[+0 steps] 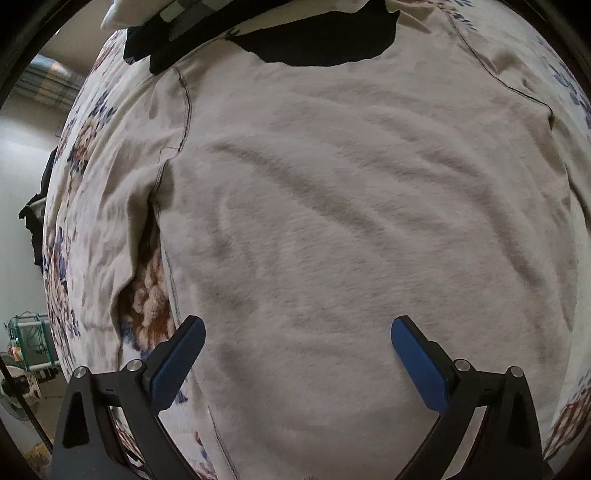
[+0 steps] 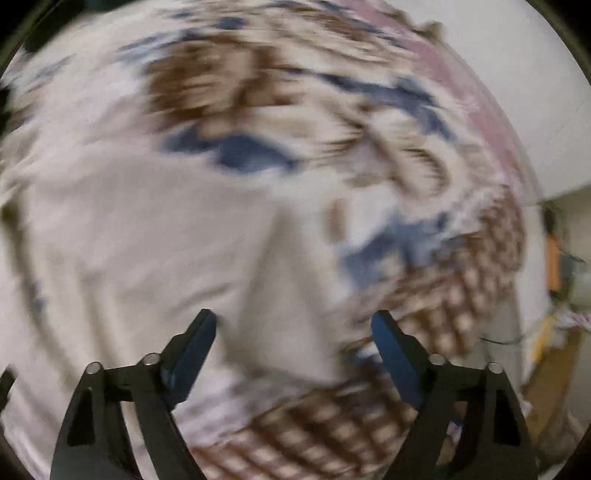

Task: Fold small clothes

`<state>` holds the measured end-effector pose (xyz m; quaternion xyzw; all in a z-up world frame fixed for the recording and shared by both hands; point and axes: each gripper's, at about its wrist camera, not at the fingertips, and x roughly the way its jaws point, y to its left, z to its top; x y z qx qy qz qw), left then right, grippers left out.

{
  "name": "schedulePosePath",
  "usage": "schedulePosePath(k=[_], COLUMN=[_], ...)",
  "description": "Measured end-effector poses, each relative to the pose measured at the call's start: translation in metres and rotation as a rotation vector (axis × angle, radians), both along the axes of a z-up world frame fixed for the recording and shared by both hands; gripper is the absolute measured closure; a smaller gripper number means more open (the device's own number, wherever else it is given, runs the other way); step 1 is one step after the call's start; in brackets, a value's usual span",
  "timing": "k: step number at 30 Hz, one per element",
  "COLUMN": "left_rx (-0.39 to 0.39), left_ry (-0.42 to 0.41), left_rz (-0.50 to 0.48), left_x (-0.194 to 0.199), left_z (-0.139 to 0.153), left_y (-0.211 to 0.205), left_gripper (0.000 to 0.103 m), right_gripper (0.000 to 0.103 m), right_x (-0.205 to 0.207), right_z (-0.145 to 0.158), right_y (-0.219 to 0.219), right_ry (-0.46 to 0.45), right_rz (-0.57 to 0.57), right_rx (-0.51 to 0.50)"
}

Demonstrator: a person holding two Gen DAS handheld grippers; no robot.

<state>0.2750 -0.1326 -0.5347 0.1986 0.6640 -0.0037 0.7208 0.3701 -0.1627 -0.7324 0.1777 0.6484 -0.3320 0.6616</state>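
Note:
A pale beige T-shirt (image 1: 332,221) lies spread flat on a flowered bedsheet (image 1: 85,177), its dark neck opening (image 1: 317,40) at the top of the left wrist view. My left gripper (image 1: 297,326) hovers close over the shirt's lower body, jaws wide open, nothing between the blue pads (image 1: 177,365). The right wrist view is blurred. It shows the shirt's pale edge (image 2: 147,240) on the left meeting the flowered bedsheet (image 2: 424,314). My right gripper (image 2: 293,321) is open just above that edge, with no cloth pinched.
Dark and white folded garments (image 1: 166,33) lie beyond the shirt's collar. The bed's left edge drops to a floor with a fan and a crate (image 1: 31,343). On the right, past the bed's edge, stand a white wall (image 2: 517,92) and some clutter (image 2: 561,280).

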Motion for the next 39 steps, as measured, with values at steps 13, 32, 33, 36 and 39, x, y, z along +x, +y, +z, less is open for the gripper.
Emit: schedulePosePath(k=[13, 32, 33, 36, 39], left_rx=[-0.042, -0.123, -0.116, -0.087, -0.055], left_ry=[0.026, -0.006, -0.014, -0.038, -0.059], left_rz=[0.035, 0.308, 0.344, 0.46, 0.56], left_x=[-0.006, -0.022, -0.026, -0.039, -0.053], left_z=[-0.029, 0.018, 0.022, 0.032, 0.041], left_y=[0.003, 0.143, 0.161, 0.22, 0.267], left_gripper=[0.0, 0.0, 0.0, 0.0, 0.0], right_gripper=[0.017, 0.097, 0.097, 0.097, 0.098], right_x=[-0.076, 0.099, 0.114, 0.149, 0.152], right_z=[-0.007, 0.164, 0.173, 0.186, 0.156], right_y=[-0.072, 0.138, 0.167, 0.278, 0.395], right_ry=[-0.253, -0.481, -0.483, -0.447, -0.348], right_rz=[-0.502, 0.094, 0.19, 0.524, 0.832], right_rx=[0.39, 0.194, 0.2, 0.171, 0.15])
